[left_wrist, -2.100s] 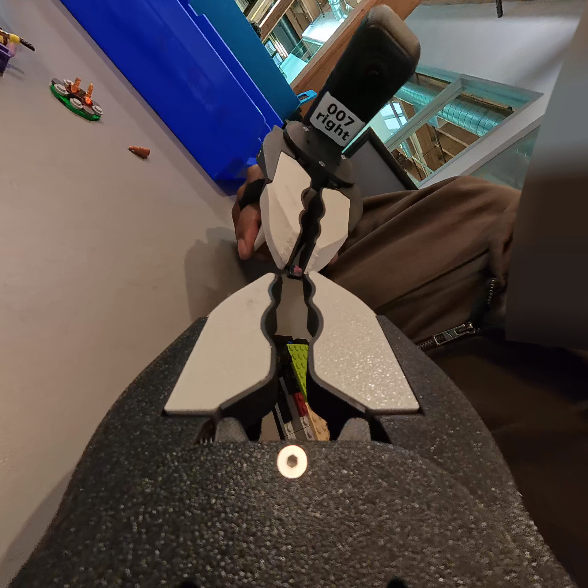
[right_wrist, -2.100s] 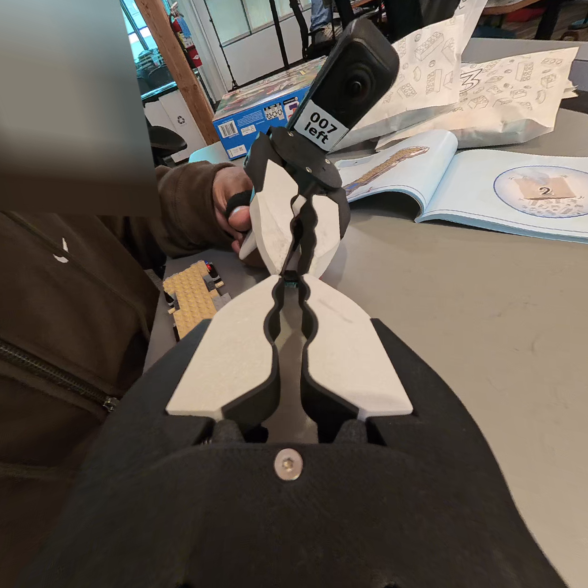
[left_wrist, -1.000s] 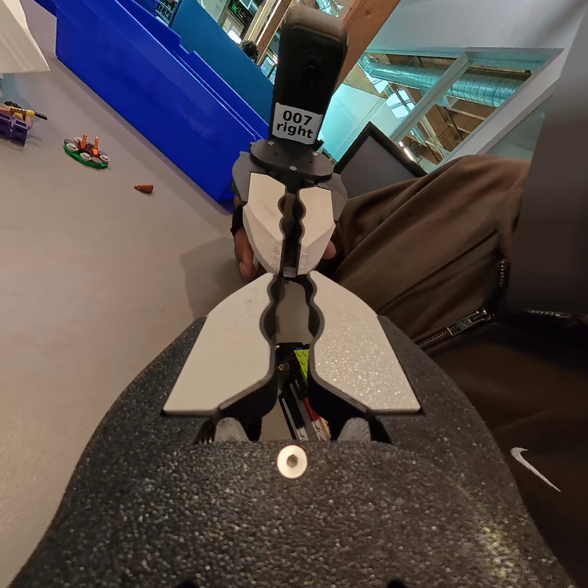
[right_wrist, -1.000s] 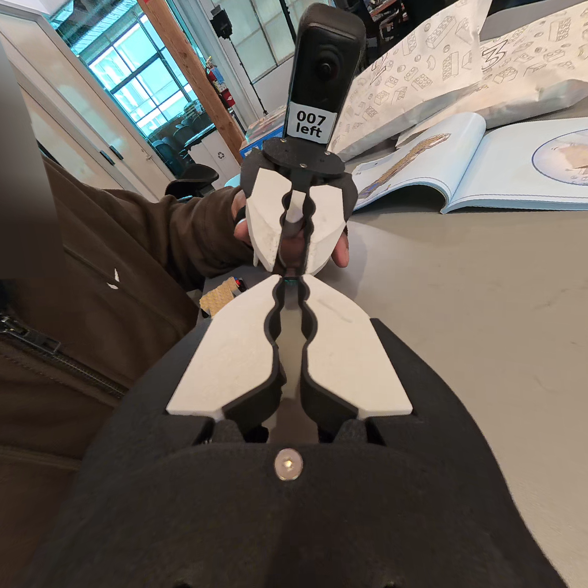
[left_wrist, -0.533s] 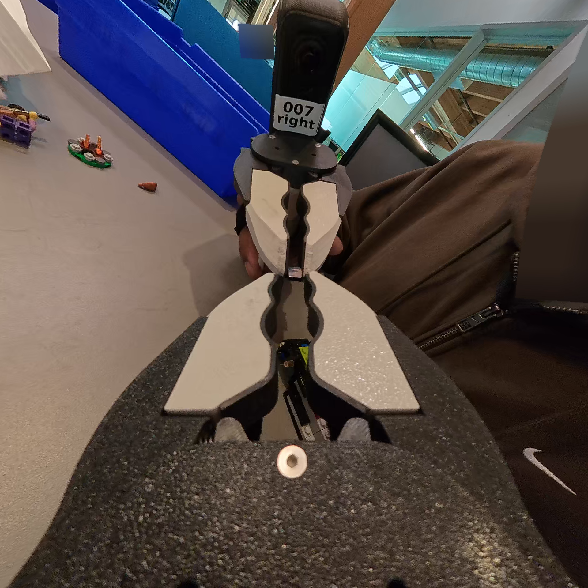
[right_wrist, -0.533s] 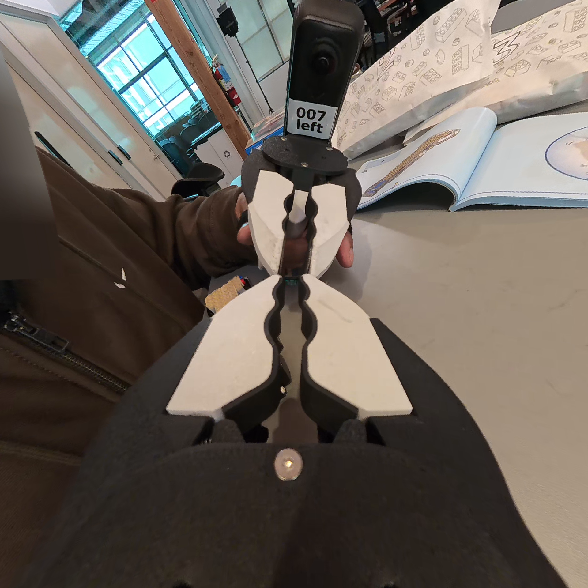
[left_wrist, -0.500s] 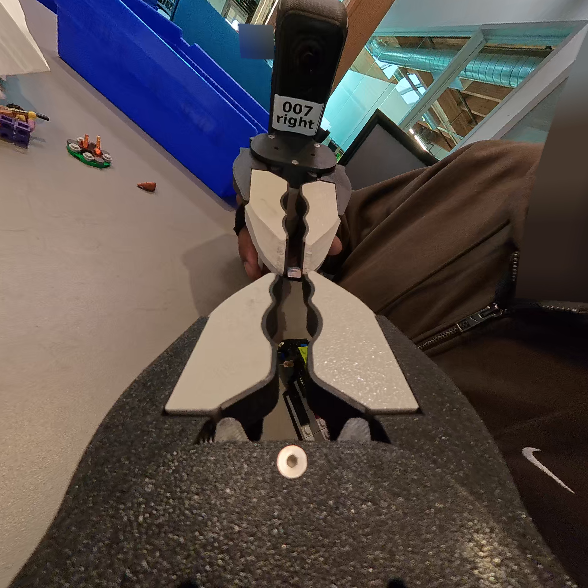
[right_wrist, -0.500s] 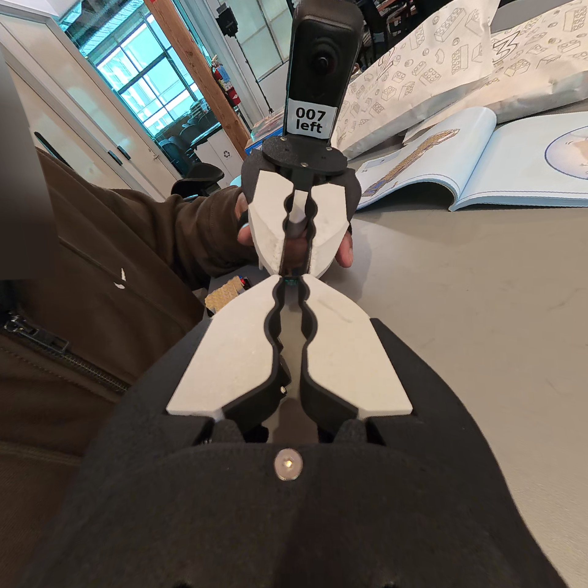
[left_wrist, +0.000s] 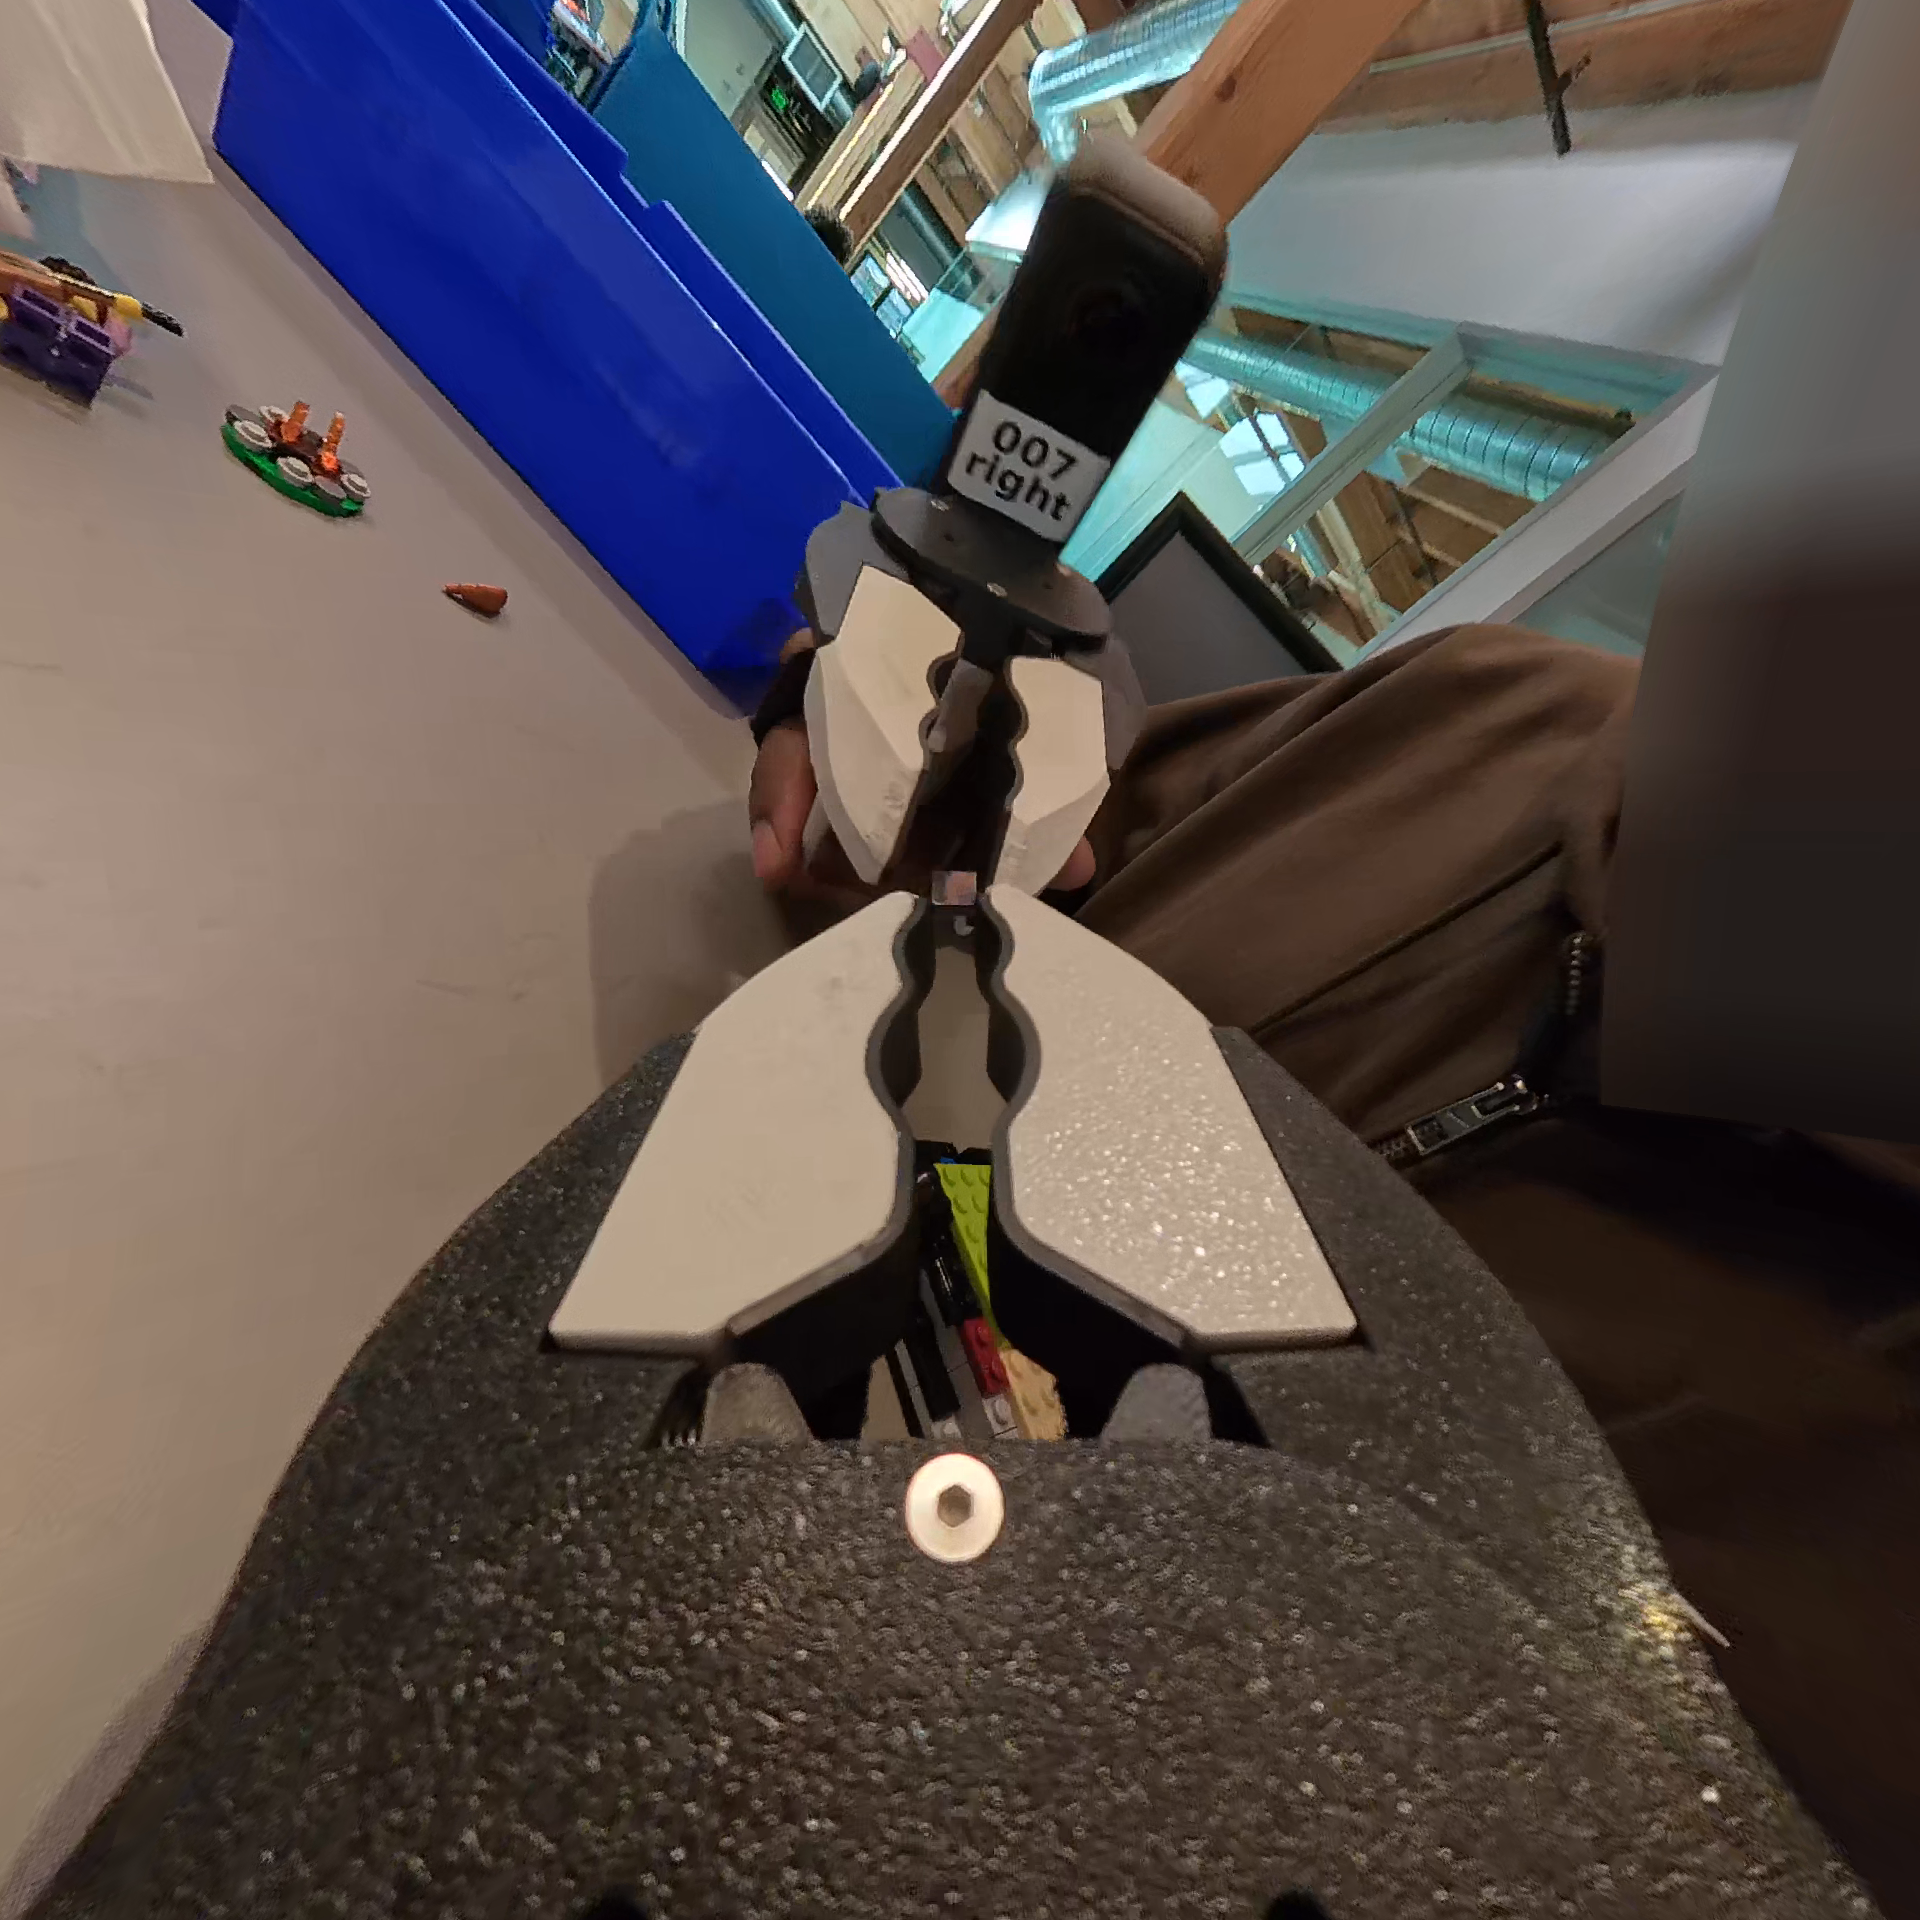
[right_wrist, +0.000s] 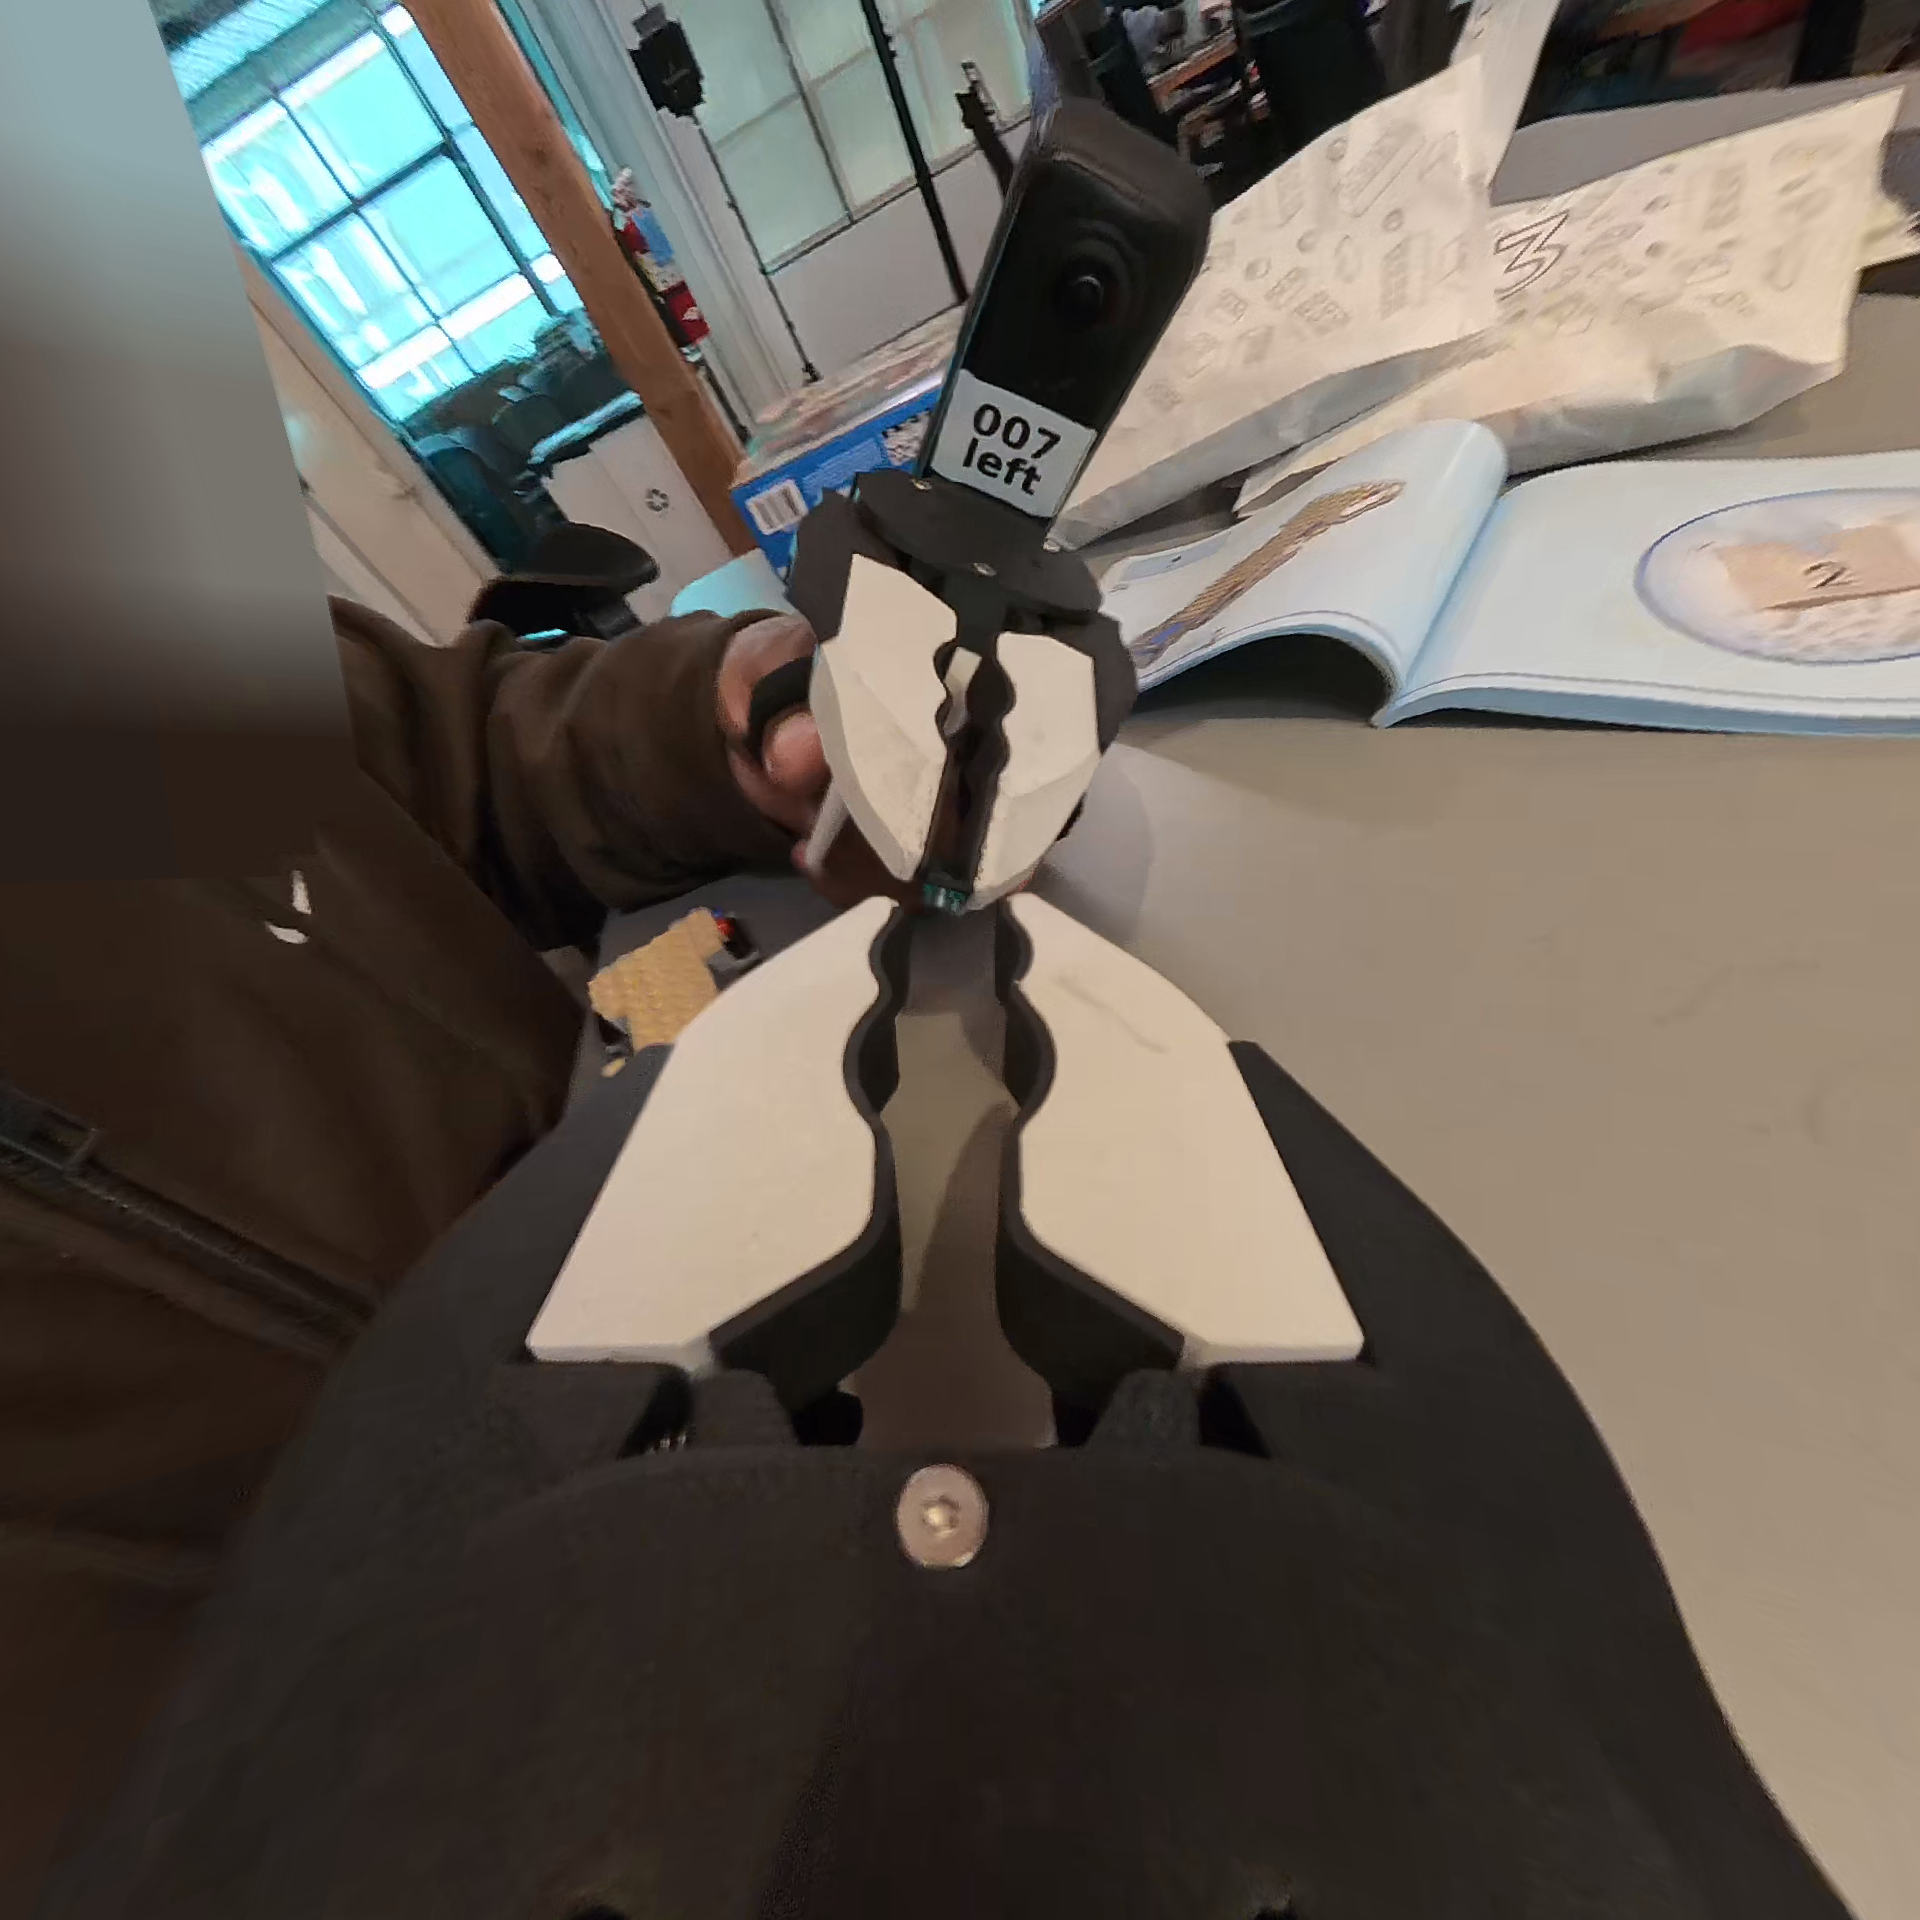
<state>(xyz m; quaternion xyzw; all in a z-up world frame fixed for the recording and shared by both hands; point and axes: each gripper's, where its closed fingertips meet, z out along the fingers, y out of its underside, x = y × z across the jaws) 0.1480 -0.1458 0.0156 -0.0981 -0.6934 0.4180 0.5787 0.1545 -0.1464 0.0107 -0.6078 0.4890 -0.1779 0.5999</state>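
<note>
My two grippers meet tip to tip above the grey table (left_wrist: 260, 935). My left gripper (left_wrist: 954, 909) is shut on a small square brick piece (left_wrist: 956, 891), which looks grey here and dark teal in the right wrist view (right_wrist: 943, 896). My right gripper (right_wrist: 945, 920) is open, its fingertips (right_wrist: 881, 920) standing apart on either side of the piece without pressing it. In the left wrist view the right gripper (left_wrist: 951, 862) faces me with its jaws spread. In the right wrist view the left gripper (right_wrist: 948, 878) pinches the piece at its tips.
A brick build with lime, red and tan parts (left_wrist: 966, 1226) lies under my left gripper; its tan plate (right_wrist: 660, 982) also shows in the right wrist view. A blue bin (left_wrist: 520, 291), a green round build (left_wrist: 296, 457), a brown cone (left_wrist: 476, 595), an open booklet (right_wrist: 1558, 623), paper bags (right_wrist: 1455, 270). A person in a brown jacket (left_wrist: 1351, 831). Only a small space, under 4 cm, lies between the two pairs of fingers. It is some 20 cm from my right tips to the green round build (left_wrist: 296, 457).
The right gripper held the small piece between its tips. The left gripper's jaws closed on it, and the right gripper's jaws then spread and let it go.
</note>
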